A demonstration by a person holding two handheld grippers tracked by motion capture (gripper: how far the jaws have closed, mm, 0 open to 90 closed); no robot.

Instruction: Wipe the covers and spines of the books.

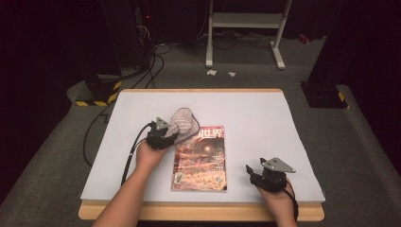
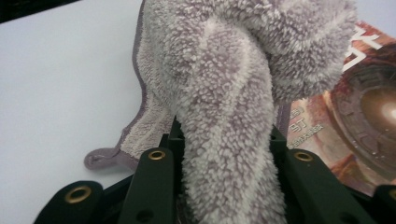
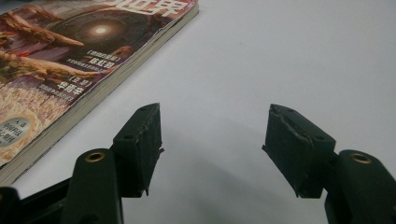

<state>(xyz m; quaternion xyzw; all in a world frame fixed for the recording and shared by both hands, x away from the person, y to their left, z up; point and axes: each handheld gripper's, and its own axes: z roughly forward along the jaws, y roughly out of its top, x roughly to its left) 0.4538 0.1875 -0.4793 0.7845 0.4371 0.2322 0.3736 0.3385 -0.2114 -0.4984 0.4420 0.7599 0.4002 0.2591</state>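
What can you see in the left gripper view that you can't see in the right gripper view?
The left gripper view has the fluffy grey towel, bunched up and pinched in the left tool, with one edge trailing on the table.

The right gripper view has the right tool, its jaws standing apart with nothing between them, just bare table underneath. It also has the book's page edges along its side.

Both have the book with its reddish cover lying flat, and the pale table under everything.
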